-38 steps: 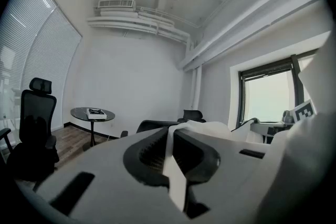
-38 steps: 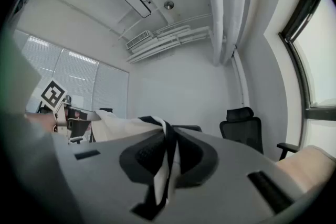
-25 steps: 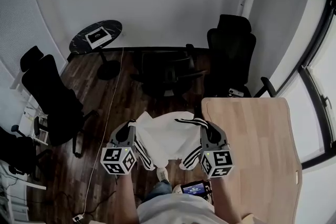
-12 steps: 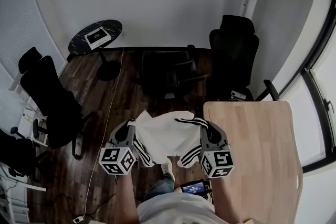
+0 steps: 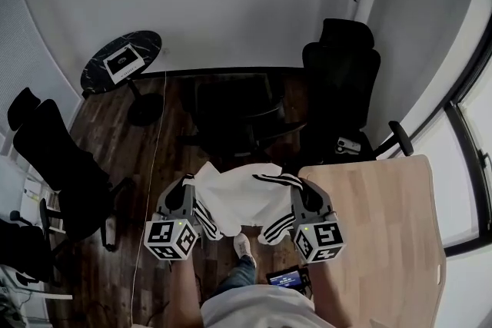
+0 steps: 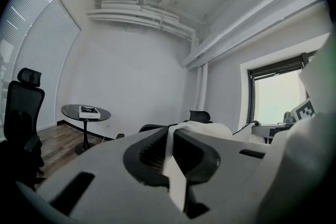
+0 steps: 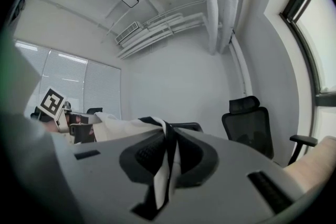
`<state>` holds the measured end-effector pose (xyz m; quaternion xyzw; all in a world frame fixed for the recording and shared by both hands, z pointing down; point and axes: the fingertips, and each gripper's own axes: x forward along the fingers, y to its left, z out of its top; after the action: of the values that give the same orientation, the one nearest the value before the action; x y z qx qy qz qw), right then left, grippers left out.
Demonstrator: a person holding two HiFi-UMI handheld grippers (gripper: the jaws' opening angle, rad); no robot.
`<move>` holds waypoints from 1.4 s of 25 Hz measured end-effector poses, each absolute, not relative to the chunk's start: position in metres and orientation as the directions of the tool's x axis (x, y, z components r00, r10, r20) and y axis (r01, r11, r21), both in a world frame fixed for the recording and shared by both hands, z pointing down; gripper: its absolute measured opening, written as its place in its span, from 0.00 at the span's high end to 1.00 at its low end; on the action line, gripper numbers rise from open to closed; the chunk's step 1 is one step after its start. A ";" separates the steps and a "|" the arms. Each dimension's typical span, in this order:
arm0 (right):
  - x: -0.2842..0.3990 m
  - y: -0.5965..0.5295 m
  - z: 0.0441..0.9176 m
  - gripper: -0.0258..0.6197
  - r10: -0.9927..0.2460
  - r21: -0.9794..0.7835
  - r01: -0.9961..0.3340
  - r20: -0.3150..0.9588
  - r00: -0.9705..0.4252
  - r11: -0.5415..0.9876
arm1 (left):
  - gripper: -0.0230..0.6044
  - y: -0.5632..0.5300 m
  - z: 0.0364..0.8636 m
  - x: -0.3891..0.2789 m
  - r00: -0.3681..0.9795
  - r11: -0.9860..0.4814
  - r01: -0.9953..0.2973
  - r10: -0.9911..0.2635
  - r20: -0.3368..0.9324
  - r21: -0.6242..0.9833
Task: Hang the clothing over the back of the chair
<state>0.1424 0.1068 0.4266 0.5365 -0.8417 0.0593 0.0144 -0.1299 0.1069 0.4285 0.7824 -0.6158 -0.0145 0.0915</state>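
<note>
White striped top (image 5: 244,200) spread btwn left gripper (image 5: 187,192) & right gripper (image 5: 301,192), fingers of both clamped on its edges, just short of black chair (image 5: 231,104). Best bet: carry it level, clear the chair's back, drape evenly both sides.

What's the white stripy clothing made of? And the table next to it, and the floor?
Clothing: probably soft cloth. It sags and folds, matte white with dark stripes.
Table: pale wood or a wood-look board, smooth and matte with faint grain lines.
Floor: dark wooden planks with a slight shine. It could be laminate.
</note>
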 end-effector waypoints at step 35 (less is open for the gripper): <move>0.118 -0.113 0.411 0.91 -0.966 -0.028 -0.968 0.062 -0.251 0.250 | 0.92 -0.128 0.415 -0.156 0.411 -0.408 -0.905 -0.912 -0.003 0.118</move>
<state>0.1184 -0.1132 0.4111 0.6118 -0.7903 0.0302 0.0161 -0.1560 -0.1276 0.4146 0.8384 -0.5418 -0.0332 0.0489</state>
